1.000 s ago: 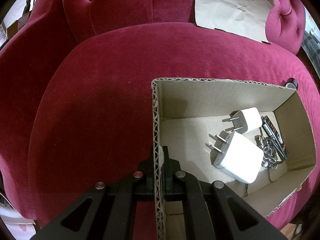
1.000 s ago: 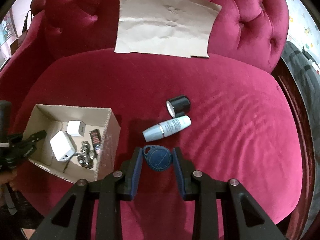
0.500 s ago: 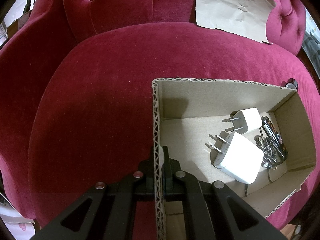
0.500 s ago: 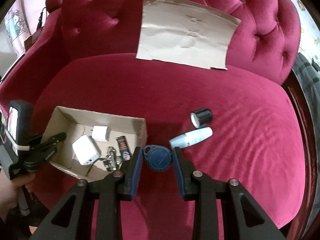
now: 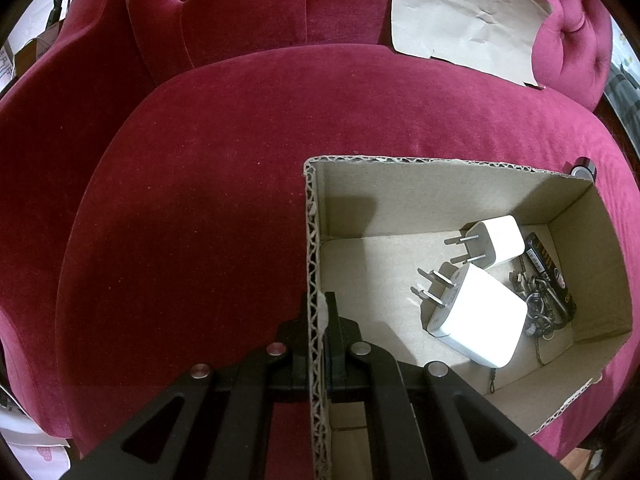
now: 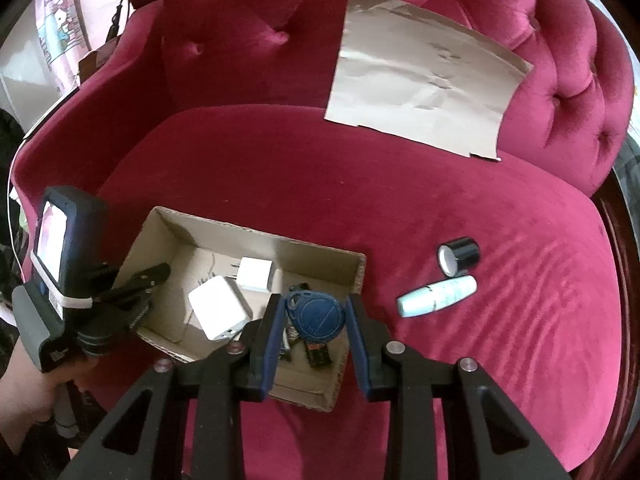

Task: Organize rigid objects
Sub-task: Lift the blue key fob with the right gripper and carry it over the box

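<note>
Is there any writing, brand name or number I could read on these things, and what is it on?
None legible.
Black flat stick in the cardboard box: pale print, too small and blurred.
Pale blue tube on the red velvet seat: blurred print.
Round blue key fob: embossed mark, no readable letters.

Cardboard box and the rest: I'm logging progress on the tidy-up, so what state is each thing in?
Cardboard box: open-topped, wall pinched by left gripper.
Blue key fob: held in right gripper, above the box.
Two white chargers: lying inside.
Light blue tube: lying on the cushion.
Black cap: beside it.
</note>
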### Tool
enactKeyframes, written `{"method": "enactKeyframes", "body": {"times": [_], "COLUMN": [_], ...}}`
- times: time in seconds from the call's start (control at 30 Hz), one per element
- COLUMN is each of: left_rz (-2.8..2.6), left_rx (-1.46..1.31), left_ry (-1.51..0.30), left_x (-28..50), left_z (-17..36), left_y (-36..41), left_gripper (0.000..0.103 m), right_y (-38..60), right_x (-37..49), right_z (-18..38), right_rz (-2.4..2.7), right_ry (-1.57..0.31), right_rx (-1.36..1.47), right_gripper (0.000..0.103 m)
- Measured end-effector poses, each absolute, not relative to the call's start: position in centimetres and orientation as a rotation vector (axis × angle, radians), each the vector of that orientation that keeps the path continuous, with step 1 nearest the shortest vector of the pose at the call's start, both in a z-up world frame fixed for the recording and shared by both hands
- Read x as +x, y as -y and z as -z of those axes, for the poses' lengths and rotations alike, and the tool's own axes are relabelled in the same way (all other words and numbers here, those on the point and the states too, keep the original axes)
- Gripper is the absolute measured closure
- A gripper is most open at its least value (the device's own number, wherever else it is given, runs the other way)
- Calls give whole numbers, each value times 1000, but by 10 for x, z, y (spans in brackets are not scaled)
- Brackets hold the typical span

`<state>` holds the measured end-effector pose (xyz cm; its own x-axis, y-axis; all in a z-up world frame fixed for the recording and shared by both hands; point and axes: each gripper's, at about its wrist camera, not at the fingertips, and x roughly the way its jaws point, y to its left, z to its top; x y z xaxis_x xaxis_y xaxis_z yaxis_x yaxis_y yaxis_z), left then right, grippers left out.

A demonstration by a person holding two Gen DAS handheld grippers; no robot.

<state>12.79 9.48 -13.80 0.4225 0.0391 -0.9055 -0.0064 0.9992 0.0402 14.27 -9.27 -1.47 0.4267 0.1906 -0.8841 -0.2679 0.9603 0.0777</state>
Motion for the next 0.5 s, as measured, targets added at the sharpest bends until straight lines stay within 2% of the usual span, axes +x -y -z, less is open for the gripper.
{"method": "enactKeyframes", "body": {"times": [0.5], "left_rz": [-25], "left_rx": [39], "left_ry": [-1131], "left_x": [126], "left_z": [138], "left_y": [-96], "left_gripper": [100], "right_y": [59], "right_x": [150], "right_z": [32], "right_rz": [-355], "right_ry": [-1114], "right_rx": [-108], "right_gripper": [70]}}
